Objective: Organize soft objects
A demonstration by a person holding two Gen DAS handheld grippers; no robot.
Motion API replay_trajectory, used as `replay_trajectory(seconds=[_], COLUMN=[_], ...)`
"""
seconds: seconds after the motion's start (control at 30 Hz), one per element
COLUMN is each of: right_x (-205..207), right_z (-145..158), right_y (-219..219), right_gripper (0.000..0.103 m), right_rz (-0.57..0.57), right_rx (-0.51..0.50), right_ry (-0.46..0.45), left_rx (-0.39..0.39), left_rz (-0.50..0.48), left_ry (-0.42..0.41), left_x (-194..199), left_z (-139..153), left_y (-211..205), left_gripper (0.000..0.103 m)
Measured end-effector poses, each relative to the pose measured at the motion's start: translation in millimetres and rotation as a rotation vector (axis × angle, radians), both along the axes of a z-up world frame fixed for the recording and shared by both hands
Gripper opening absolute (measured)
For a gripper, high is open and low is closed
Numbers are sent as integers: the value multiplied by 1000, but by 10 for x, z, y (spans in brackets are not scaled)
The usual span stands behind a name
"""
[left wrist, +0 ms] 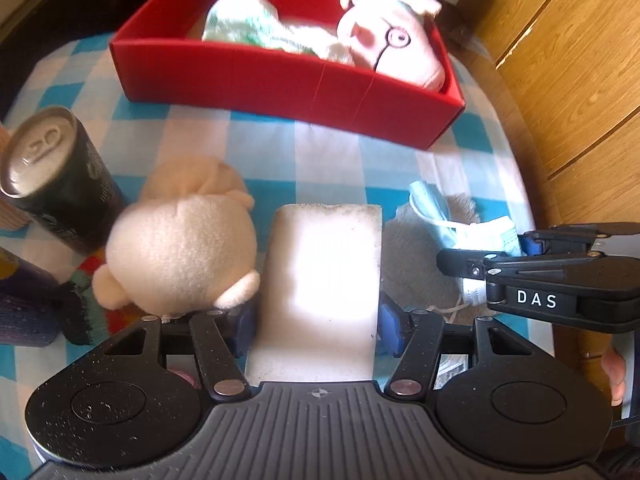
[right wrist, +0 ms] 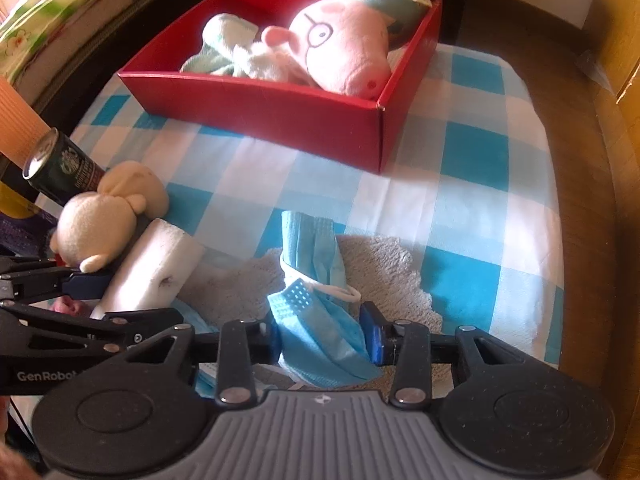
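Observation:
My left gripper (left wrist: 318, 326) is shut on a white sponge block (left wrist: 320, 280), held above the checked cloth. My right gripper (right wrist: 324, 340) is shut on a blue face mask (right wrist: 316, 308), with a grey fluffy cloth (right wrist: 384, 268) lying under it. A cream plush toy (left wrist: 180, 248) lies just left of the sponge. The red box (left wrist: 280, 80) stands at the far side and holds a pink pig plush (left wrist: 392, 48) and a white-green cloth (left wrist: 248, 20). The right gripper also shows in the left wrist view (left wrist: 460, 258), to the right of the sponge.
A dark drink can (left wrist: 52, 176) stands at the left next to the cream plush, with a purple can (left wrist: 20, 304) and a colourful knitted piece (left wrist: 92, 312) near it. Wooden panels (left wrist: 580, 80) rise on the right. A blue-white checked cloth (right wrist: 480, 184) covers the table.

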State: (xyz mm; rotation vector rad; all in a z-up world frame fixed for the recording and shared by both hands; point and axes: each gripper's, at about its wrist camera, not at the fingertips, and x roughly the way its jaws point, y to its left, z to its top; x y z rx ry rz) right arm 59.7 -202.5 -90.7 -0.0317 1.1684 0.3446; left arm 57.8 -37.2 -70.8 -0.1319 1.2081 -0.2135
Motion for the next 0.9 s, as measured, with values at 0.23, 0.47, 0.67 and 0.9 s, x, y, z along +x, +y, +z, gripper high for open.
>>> replay_trajectory(seconds=[0.23,0.47,0.67,0.9], right_x=[-72,-111,-124,-176], right_z=[281,433,535,702], right_y=[36,76,76,117], right_gripper=[16,16,16,16], right_rz=[5,19,23,37], right_rx=[52,58,70,92], right_ry=[-59,-98,-124,-161], left_rx=[-37,-3,15,33], left_rz=[23,39,55,67], left_ry=[-82,-143,-171,-209], left_x=[-76,-75,-44,-30], left_z=[320,447,503,608], left_y=[104,121,143,153], left_gripper=[60,60,60,60])
